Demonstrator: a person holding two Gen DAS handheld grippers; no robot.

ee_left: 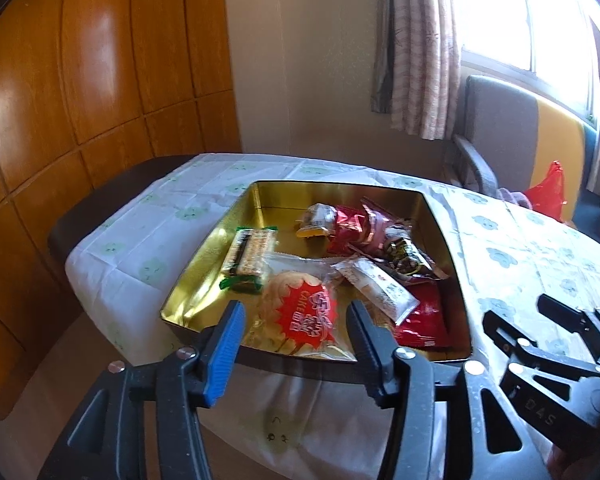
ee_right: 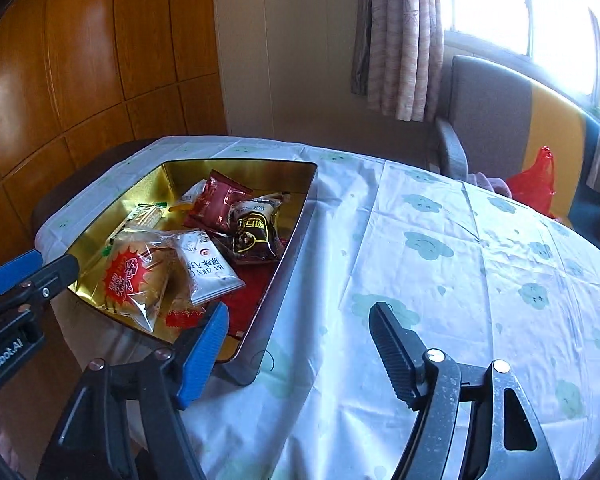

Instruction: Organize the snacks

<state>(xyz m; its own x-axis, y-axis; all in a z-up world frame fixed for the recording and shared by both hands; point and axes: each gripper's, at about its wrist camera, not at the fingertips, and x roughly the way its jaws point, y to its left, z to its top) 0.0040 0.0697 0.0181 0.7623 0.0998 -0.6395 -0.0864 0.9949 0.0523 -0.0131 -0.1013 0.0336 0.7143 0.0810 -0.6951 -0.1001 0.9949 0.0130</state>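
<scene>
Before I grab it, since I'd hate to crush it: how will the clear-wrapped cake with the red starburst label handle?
The cake packet looks puffy and light, so it would likely lift easily. Its glossy film may slip between the open left claw. The soft-looking cake inside probably dents under a hard squeeze. It lies flat in the gold tin, so rolling seems unlikely.

black claw (ee_left: pixel 296 320), blue ribbed pad, silver screws.

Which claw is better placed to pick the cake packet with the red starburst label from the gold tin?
Left, probably. The left claw is open right before the cake packet in the gold tin. The right claw is open over the tablecloth, beside the tin.
</scene>
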